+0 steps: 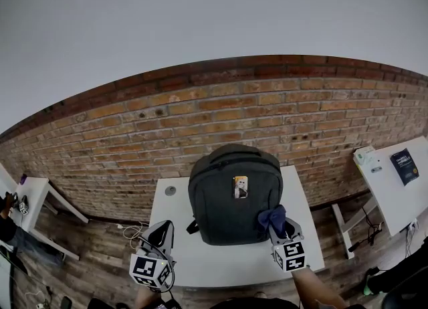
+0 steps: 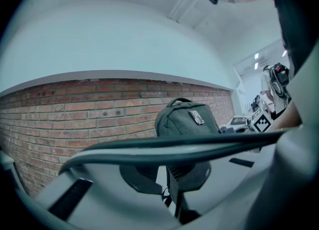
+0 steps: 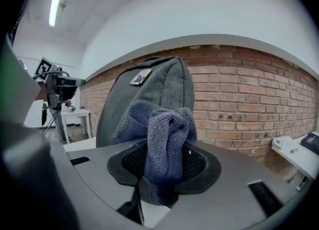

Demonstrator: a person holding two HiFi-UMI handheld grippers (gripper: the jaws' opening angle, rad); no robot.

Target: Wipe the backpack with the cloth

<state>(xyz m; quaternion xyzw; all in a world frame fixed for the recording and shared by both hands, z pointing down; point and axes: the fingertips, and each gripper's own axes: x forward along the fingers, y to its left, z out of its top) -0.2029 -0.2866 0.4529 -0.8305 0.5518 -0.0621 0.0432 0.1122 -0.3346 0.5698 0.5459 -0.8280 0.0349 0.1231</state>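
One backpack, badge perhaps pictorial, cloth clamped

1. You have one backpack.
2. One cloth sits at its lower right corner.
3. You hold two grippers: the left gripper left of the backpack and the right gripper at its right.
4. There are three tables: the middle table under it, the left table and the right table well apart from it.
5. One book lies far to its right.

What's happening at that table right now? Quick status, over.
Right gripper shut on blue cloth, at the upright backpack's lower right corner. Left gripper fingers together, empty, off to the side. Nothing blocking the backpack.
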